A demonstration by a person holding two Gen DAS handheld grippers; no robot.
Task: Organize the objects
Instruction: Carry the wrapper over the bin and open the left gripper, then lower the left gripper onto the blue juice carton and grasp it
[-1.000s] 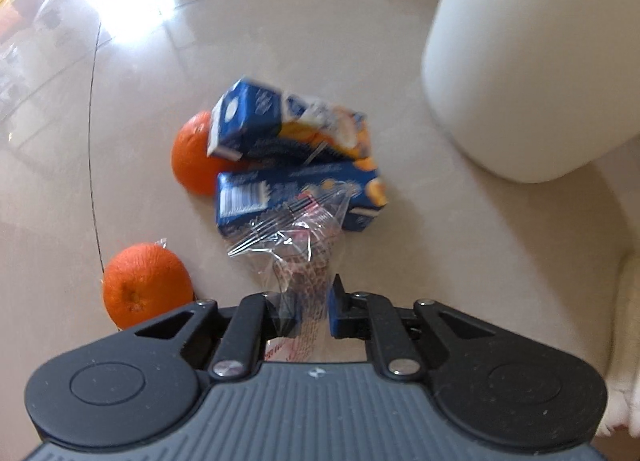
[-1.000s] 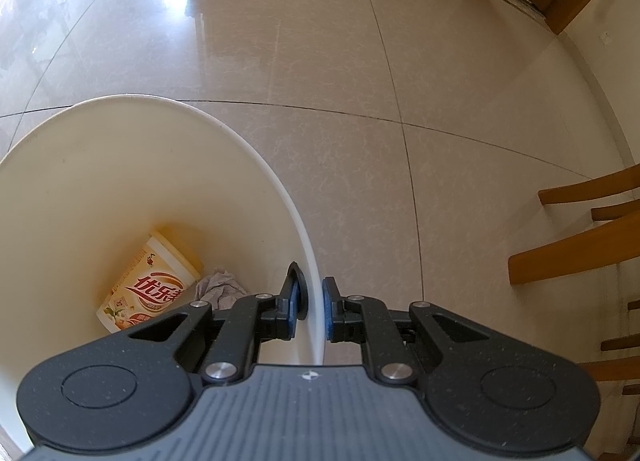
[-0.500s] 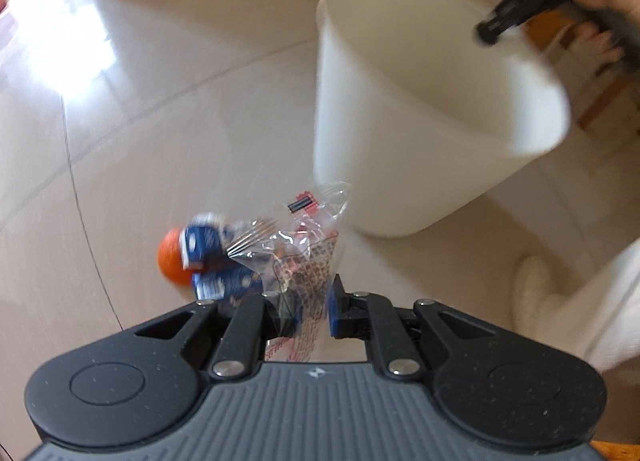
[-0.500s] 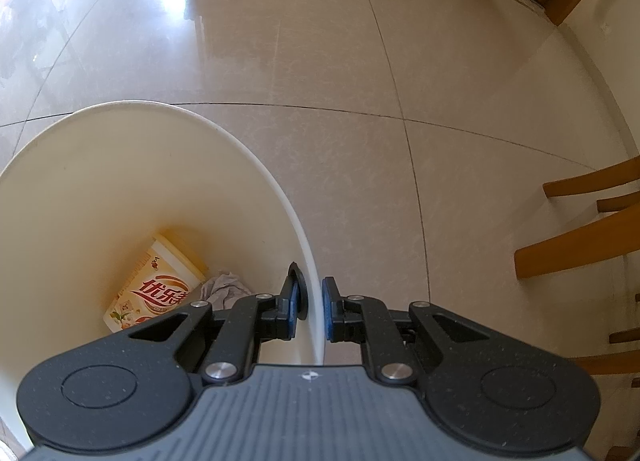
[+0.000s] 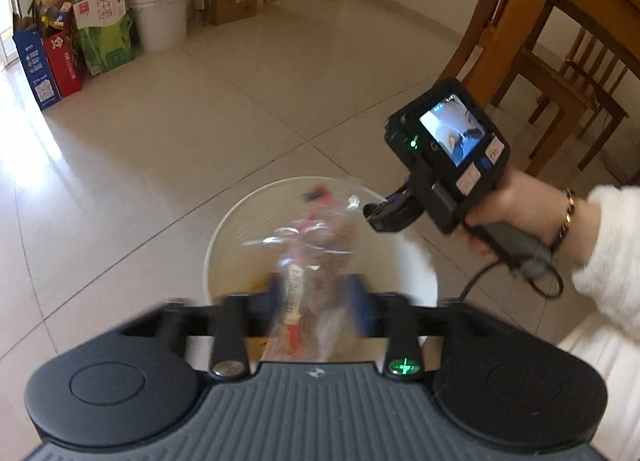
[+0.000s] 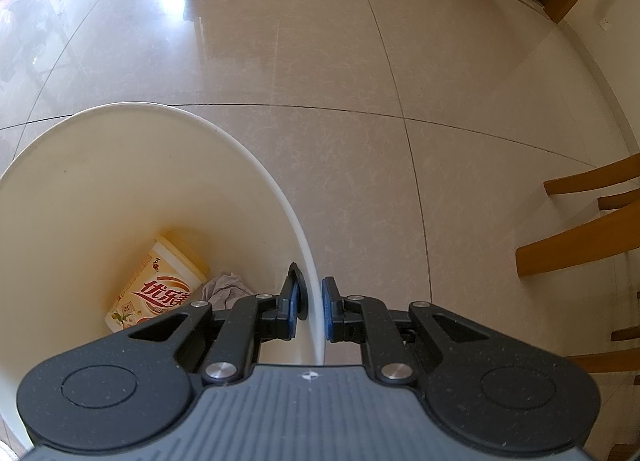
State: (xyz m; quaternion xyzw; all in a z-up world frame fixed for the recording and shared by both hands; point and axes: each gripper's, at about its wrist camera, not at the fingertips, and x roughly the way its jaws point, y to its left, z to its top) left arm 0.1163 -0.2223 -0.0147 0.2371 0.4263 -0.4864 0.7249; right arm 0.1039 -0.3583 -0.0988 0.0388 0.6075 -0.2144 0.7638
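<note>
Left gripper (image 5: 320, 305) sits directly above the open mouth of the tall white plastic bucket (image 5: 224, 229), its blue-padded fingers (image 5: 362, 309) spread noticeably apart and smeared by motion blur. Between them is the crinkled clear plastic bag with red and white print (image 5: 308, 257), its upper part standing over the bucket opening; the blur makes it impossible to say whether the pads actually touch the bag, though the gap looks wider than the bag

Right gripper (image 6: 309, 307) is pinched onto the bucket rim (image 6: 310, 269), one blue pad inside the wall beside a small black disc and the other outside, so the thin white wall runs between them. From the left wrist view the same tool appears as a black handheld unit with a small lit screen, gripped by a hand (image 5: 516, 213) in a white fuzzy sleeve and reaching to the far right edge of the bucket

Inside the bucket, on the bottom, lies a cream-coloured paper drink cup with red Chinese lettering (image 6: 160, 289) on its side, and just beside it a crumpled grey tissue (image 6: 226, 293). Beige glossy floor tiles (image 6: 360, 81) surround the bucket, with wooden chair legs (image 6: 580, 237) well off to the right
</note>
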